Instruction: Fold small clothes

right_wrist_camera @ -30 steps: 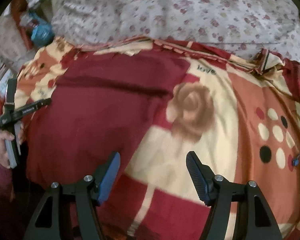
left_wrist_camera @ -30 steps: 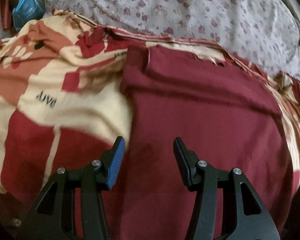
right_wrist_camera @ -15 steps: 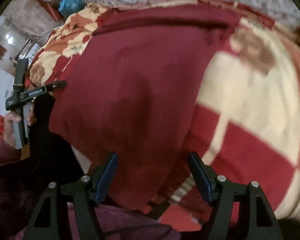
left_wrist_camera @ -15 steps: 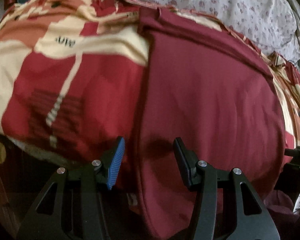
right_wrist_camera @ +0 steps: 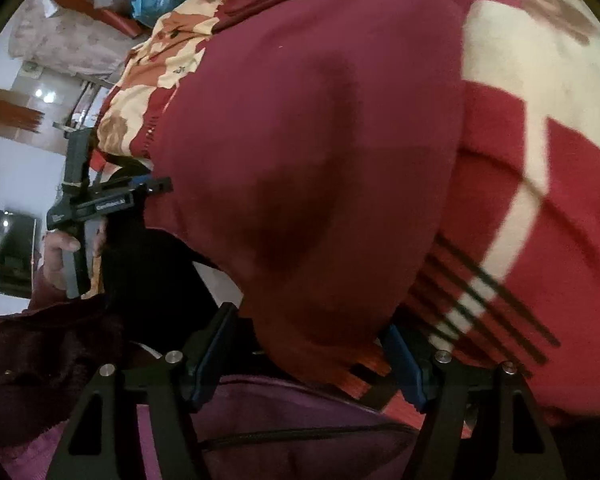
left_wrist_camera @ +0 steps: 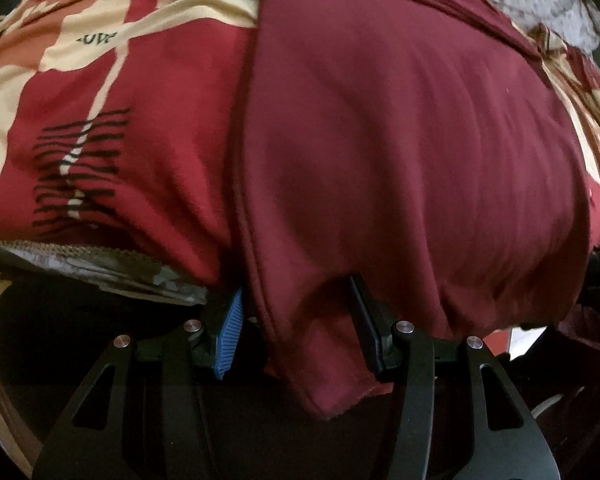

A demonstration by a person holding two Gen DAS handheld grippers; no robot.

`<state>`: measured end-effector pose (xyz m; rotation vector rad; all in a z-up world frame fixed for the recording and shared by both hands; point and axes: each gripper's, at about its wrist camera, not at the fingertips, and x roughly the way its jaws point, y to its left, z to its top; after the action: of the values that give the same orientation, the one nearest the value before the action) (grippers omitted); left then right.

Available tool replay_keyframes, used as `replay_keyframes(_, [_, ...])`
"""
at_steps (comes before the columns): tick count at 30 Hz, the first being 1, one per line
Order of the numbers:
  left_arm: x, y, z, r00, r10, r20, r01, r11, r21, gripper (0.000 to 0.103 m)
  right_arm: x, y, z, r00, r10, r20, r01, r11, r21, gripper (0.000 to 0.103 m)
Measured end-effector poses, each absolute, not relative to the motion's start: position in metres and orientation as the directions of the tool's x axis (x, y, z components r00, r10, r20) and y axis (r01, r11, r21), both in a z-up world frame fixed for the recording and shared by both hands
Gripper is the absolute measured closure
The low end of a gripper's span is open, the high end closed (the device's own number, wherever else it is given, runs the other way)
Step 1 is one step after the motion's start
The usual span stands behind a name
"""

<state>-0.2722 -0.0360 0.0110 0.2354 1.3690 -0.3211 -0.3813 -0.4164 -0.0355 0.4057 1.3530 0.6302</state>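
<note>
- Left wrist view, far left: a red, cream and orange patterned blanket (left_wrist_camera: 112, 92) covers the bed, with a patch of dark stripes and some small dark lettering on a cream band.
- Just right of it lies the task's thing, a maroon garment (left_wrist_camera: 400, 152), spread flat over the blanket; its near hem droops over the bed's edge.
- At the bottom, the left gripper (left_wrist_camera: 296, 320) points steeply down at that hem. Its jaws stand apart, the hanging corner of cloth between them; the blue pad (left_wrist_camera: 229, 334) is not pressing on it (the black finger on the other side is partly hidden behind the fabric, so contact there cannot be told).
- Right wrist view, far left: a hand (right_wrist_camera: 58, 254) holds the left gripper's handle beside the garment's edge, a dark sleeve (right_wrist_camera: 40, 352) below.
- Centre: the same maroon garment (right_wrist_camera: 312, 152), shadowed in the middle, its lower corner hanging off the bed.
- Bottom centre: the right gripper (right_wrist_camera: 308, 348) straddles that corner, its jaws closing but not yet pinching the cloth.
- Right: the blanket's cream and red blocks (right_wrist_camera: 540, 128).
</note>
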Motion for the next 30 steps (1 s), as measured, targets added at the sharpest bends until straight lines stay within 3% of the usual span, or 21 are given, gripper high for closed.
replay_keyframes(2, [-0.271, -0.037, 0.007, 0.14, -0.091, -0.986, 0.362, 0.931, -0.035, 0.053, -0.381, -0.412, -0.038, 0.08, 0.639, -0.765, -0.195, 0.763, 0.616, 0.046])
replay_keyframes(9, [-0.264, -0.044, 0.003, 0.114, -0.08, -0.99, 0.388, 0.921, -0.03, 0.053, -0.376, -0.401, -0.056, 0.033, 0.651, -0.758, -0.18, 0.75, 0.636, 0.047])
replay_keyframes(11, [-0.267, -0.051, 0.004, 0.121, -0.073, -0.99, 0.415, 0.91, -0.017, 0.069, -0.376, -0.4, -0.058, 0.039, 0.663, -0.748, -0.177, 0.741, 0.647, 0.048])
replay_keyframes(12, [-0.268, -0.054, 0.005, 0.127, -0.068, -0.99, 0.427, 0.904, -0.008, 0.074, -0.376, -0.398, -0.057, 0.038, 0.658, -0.752, -0.19, 0.744, 0.641, 0.051])
replay_keyframes(13, [-0.269, -0.056, 0.006, 0.132, -0.065, -0.989, 0.432, 0.902, -0.002, 0.082, -0.377, -0.395, -0.054, 0.04, 0.654, -0.755, -0.213, 0.744, 0.633, 0.067])
replay_keyframes(14, [-0.27, -0.056, 0.007, 0.133, -0.075, -0.988, 0.433, 0.901, -0.01, 0.091, -0.377, -0.394, -0.049, 0.051, 0.659, -0.751, -0.233, 0.739, 0.633, 0.074])
replay_keyframes(15, [-0.27, -0.055, 0.01, 0.135, -0.095, -0.986, 0.435, 0.9, -0.027, 0.093, -0.377, -0.394, -0.044, 0.07, 0.664, -0.744, -0.249, 0.734, 0.632, 0.085])
replay_keyframes(16, [-0.27, -0.054, 0.017, 0.135, -0.124, -0.983, 0.433, 0.9, -0.054, 0.094, -0.377, -0.395, -0.037, 0.084, 0.671, -0.737, -0.269, 0.727, 0.632, 0.087])
replay_keyframes(21, [-0.267, -0.046, 0.052, 0.162, -0.258, -0.952, 0.43, 0.887, -0.167, 0.097, -0.371, -0.393, -0.005, 0.152, 0.667, -0.73, -0.338, 0.729, 0.595, 0.09])
replay_keyframes(30, [-0.198, -0.038, 0.12, 0.358, -0.426, -0.831, 0.363, 0.883, -0.296, 0.097, -0.326, -0.437, 0.059, 0.407, 0.679, -0.611, -0.327, 0.733, 0.597, 0.09])
